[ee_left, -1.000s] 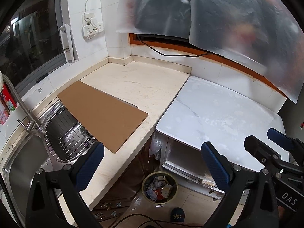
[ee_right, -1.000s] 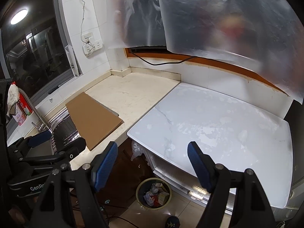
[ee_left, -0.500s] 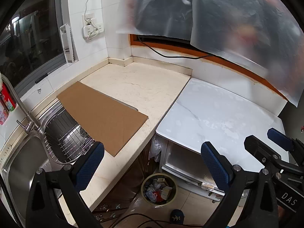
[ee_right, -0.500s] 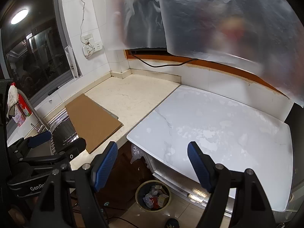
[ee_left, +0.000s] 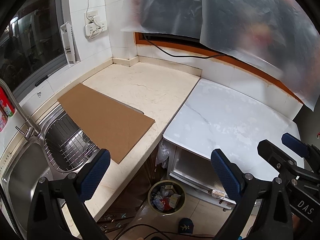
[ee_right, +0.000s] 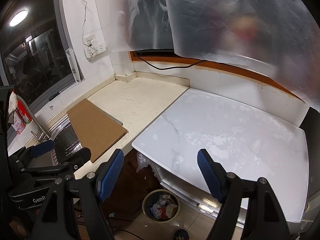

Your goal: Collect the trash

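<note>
A round trash bin (ee_left: 166,198) holding several pieces of rubbish stands on the floor below the counter; it also shows in the right wrist view (ee_right: 161,205). My left gripper (ee_left: 160,172) is open and empty, held high above the bin. My right gripper (ee_right: 160,172) is open and empty too, above the white counter's front edge. The right gripper shows at the right edge of the left wrist view (ee_left: 288,152); the left gripper shows at the lower left of the right wrist view (ee_right: 54,156). No loose trash shows on the counters.
A flat cardboard sheet (ee_left: 104,118) lies on the beige counter (ee_left: 144,88), overhanging a sink (ee_left: 26,172) with a wire rack (ee_left: 68,148). A white marble top (ee_left: 230,120) sits to the right. A black cable (ee_left: 180,54) runs along the wall. Plastic sheeting (ee_left: 240,16) hangs above.
Both grippers have drifted slightly; the view has shifted a little upward and back. Both stay open and empty.
</note>
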`<control>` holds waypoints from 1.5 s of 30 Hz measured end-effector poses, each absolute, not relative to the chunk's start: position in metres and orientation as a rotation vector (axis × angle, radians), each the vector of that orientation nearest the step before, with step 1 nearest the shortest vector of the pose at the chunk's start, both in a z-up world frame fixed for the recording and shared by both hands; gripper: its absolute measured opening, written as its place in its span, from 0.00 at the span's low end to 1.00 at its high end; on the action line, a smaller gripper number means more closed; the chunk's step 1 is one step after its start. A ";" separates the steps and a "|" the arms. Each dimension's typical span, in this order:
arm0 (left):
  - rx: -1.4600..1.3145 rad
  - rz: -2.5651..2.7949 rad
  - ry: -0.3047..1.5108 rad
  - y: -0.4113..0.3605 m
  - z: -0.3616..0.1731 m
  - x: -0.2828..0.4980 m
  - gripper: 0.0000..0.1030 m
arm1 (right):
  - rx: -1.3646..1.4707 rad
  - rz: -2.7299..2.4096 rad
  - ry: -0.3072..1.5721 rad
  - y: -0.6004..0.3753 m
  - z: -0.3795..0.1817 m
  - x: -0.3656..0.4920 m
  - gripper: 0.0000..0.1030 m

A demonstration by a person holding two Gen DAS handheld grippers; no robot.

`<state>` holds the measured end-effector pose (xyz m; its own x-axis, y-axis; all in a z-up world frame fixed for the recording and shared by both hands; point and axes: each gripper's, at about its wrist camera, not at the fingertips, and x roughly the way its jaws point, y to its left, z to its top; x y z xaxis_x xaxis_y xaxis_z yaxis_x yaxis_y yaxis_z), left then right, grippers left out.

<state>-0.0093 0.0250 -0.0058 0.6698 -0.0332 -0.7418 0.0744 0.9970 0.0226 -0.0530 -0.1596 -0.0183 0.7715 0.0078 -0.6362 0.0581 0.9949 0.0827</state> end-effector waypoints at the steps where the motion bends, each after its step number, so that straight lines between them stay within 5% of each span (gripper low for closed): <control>1: 0.051 -0.060 0.834 0.025 -0.006 -0.010 0.96 | 0.099 -0.027 0.689 -0.160 -0.018 -0.053 0.74; 45: 0.054 -0.058 0.834 0.027 -0.009 -0.016 0.95 | 0.103 -0.021 0.692 -0.157 -0.020 -0.056 0.74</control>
<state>-0.0157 0.0273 -0.0088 0.6705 -0.0304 -0.7413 0.0725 0.9971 0.0247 -0.0565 -0.1570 -0.0197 0.7698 0.0147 -0.6381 0.0535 0.9947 0.0875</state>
